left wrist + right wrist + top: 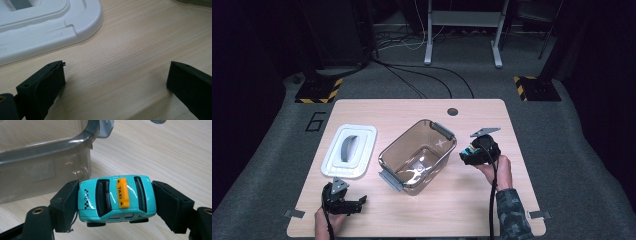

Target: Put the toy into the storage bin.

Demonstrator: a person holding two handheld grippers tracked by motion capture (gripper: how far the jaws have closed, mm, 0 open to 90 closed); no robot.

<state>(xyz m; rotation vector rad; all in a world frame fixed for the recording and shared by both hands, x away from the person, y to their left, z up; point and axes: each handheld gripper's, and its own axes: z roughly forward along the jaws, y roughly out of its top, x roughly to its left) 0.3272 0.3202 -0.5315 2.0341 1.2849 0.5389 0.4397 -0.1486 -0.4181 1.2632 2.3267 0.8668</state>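
A turquoise toy taxi [116, 198] with an orange TAXI roof sign is clamped end to end between the jaws of my right gripper [116, 203]. In the high view that gripper [472, 154] hovers just right of a clear smoky plastic bin [418, 155], the taxi [468, 151] showing as a teal spot. The bin's rim [50, 147] stands close behind the car. My left gripper [357, 202] rests low near the table's front left, open, with bare wood between its jaws [116, 82]. A white lid [349, 150] lies just beyond it, its corner [82, 22] close ahead.
The bin looks empty and sits at an angle mid-table on the wooden table [472, 210]. A round cable hole [452, 111] is near the far edge. Beyond the table lie cables, desk legs and striped floor stands.
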